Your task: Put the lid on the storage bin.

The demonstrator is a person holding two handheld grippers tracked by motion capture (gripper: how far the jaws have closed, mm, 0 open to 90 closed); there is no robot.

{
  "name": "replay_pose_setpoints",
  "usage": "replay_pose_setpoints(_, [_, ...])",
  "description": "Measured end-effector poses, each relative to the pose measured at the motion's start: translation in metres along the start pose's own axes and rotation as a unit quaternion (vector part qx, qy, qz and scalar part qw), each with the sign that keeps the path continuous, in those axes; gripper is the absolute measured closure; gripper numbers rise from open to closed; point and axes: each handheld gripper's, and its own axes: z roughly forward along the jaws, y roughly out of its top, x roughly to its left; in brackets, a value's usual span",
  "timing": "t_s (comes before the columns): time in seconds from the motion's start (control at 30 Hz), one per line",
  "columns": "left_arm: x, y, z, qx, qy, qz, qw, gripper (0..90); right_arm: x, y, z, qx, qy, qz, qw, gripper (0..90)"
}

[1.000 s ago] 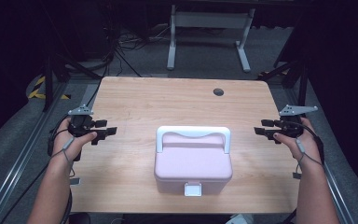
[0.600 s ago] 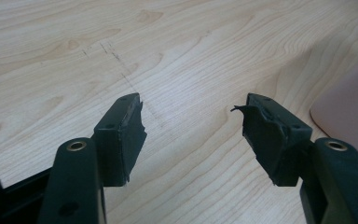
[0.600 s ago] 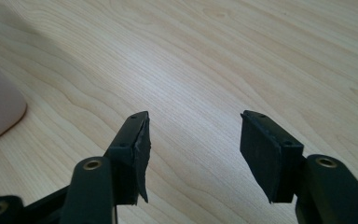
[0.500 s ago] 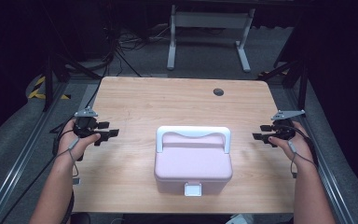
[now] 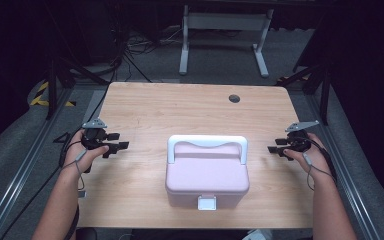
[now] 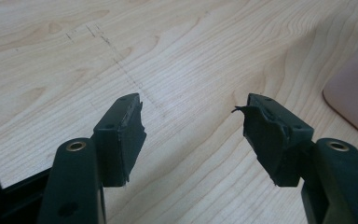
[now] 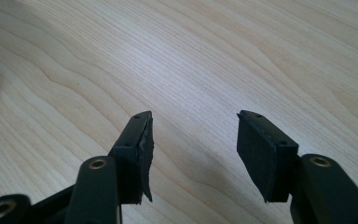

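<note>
A: Sitting near the middle of the table (image 5: 145,105), toward the near edge: pink box (image 5: 207,175), lid down, white handle (image 5: 207,144) lying flat across the top, white latch (image 5: 206,203) facing the near side.

B: Flanking it, well apart on either side: left gripper (image 5: 118,147) and right gripper (image 5: 274,149), both hovering low over bare wood, both pointing inward at the box.

A: Standing wide open, jaws of each, gripping nothing. Showing only wood grain between the pads (image 6: 130,135) in the left gripper view, same between the pads (image 7: 142,149) in the right gripper view.

B: Risking a slide, probably. Pushing in from one side alone and skating the box across the smooth top, or off the near edge, given how close it is sitting.

A: Also fraying, pad edges on both grippers; possibly slipping on smooth plastic.

B: Hiding: latch state, too small to tell whether fastened. Lifting by the handle with it undone, maybe swinging the lid open.

A: Cut off: box in both gripper views, just a pink edge (image 6: 354,93) peeking in. Contents unseen.
</note>
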Motion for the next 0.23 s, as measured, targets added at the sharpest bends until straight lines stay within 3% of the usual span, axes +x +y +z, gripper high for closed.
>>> replay_pose_setpoints(0.1, [0.0013,-0.0022,0.0029,0.007,-0.005,0.01,0.9999,38.5,0.0003,0.0002,0.0002,-0.004,-0.001,0.001,1.0,46.0])
replay_pose_setpoints(0.23, [0.0,-0.0026,0.0043,0.006,-0.008,0.006,0.9999,39.1,0.0002,0.0005,-0.0007,-0.007,-0.001,0.002,1.0,45.3])
